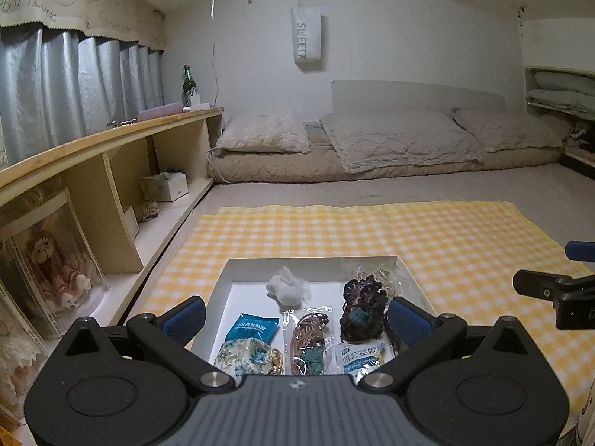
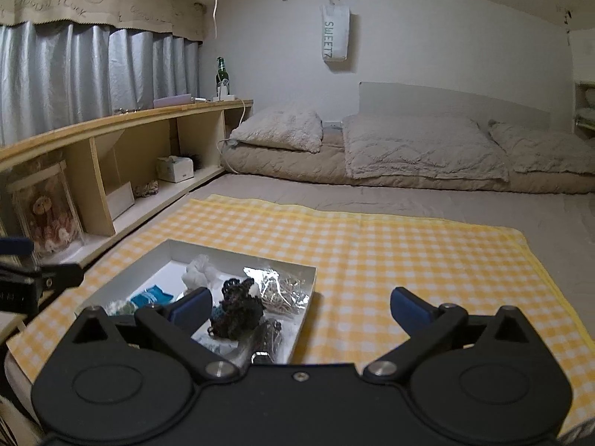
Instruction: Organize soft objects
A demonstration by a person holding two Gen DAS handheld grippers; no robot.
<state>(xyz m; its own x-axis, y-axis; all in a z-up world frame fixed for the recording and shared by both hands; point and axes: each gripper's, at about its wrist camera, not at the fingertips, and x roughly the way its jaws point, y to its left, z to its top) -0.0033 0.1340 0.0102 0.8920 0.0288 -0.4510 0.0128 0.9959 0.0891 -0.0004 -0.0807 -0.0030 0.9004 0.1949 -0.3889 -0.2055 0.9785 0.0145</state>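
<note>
A shallow white box (image 1: 238,271) sits on the yellow checked cloth (image 1: 446,238), near the cloth's left edge and its near edge. The cloth lies on a grey mattress (image 1: 409,186).

Contents of the box:
- White fluffy item (image 1: 288,288): centre, toward the far wall.
- Dark crocheted item (image 1: 362,306): right side.
- Clear crinkled bag (image 2: 277,288): far right corner.
- Teal sachet (image 1: 253,327), floral fabric pouch (image 1: 243,358), bagged brown cords (image 1: 308,338) and a printed white sachet (image 1: 359,358): along the near wall.

Left gripper (image 1: 297,317): jaws spread wide over the near part of the box, grasping nothing.

Right gripper (image 2: 301,306): jaws fully spread, empty. Its left finger is above the box's right side; its right finger is above bare cloth.
</note>
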